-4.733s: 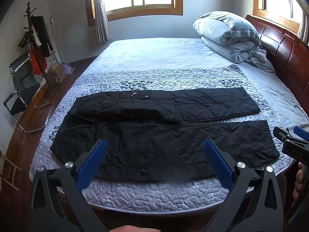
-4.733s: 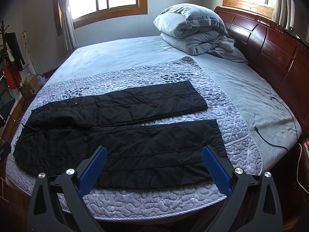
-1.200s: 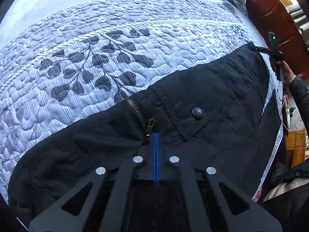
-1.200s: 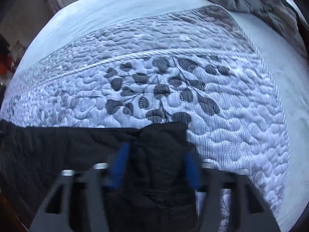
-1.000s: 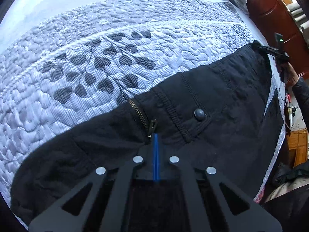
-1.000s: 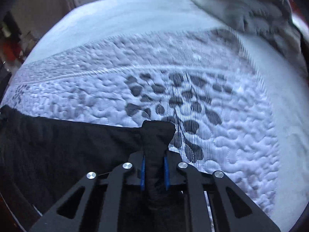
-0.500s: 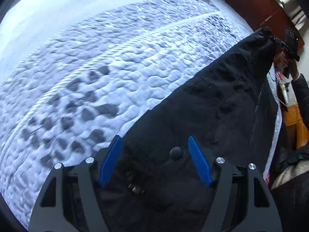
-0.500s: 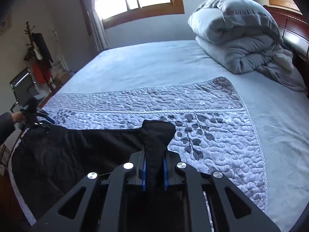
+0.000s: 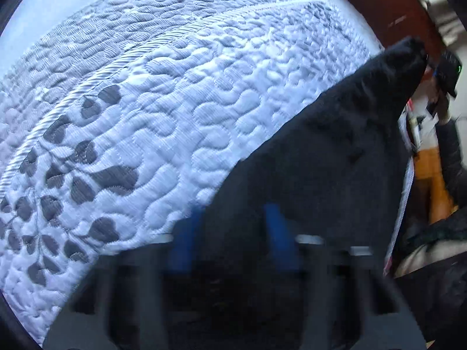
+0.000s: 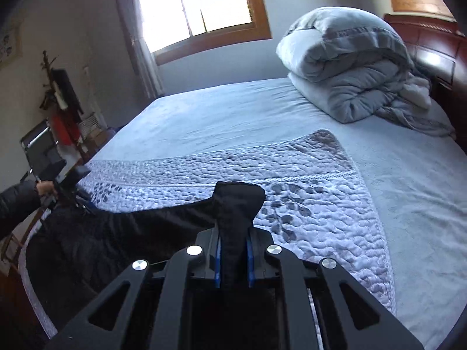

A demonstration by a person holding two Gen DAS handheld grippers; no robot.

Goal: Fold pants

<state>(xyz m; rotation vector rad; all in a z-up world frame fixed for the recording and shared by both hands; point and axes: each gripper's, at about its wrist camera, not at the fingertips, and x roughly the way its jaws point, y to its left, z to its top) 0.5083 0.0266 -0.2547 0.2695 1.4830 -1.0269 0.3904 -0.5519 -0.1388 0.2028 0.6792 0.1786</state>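
Pants: black, padded, stretched across the near edge of the quilted cover on the bed.
Right gripper: clamped tight on 1 bunched end, lifted.
Left gripper: blurred; jaws partly apart and just closing, pants fabric between them; grip unclear.

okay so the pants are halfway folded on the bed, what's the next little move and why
Probably finish closing the left gripper on the black quilted pants. Its jaws have just been closing, with fabric between the blurred blue pads, while the right gripper already pinches a lifted fold.
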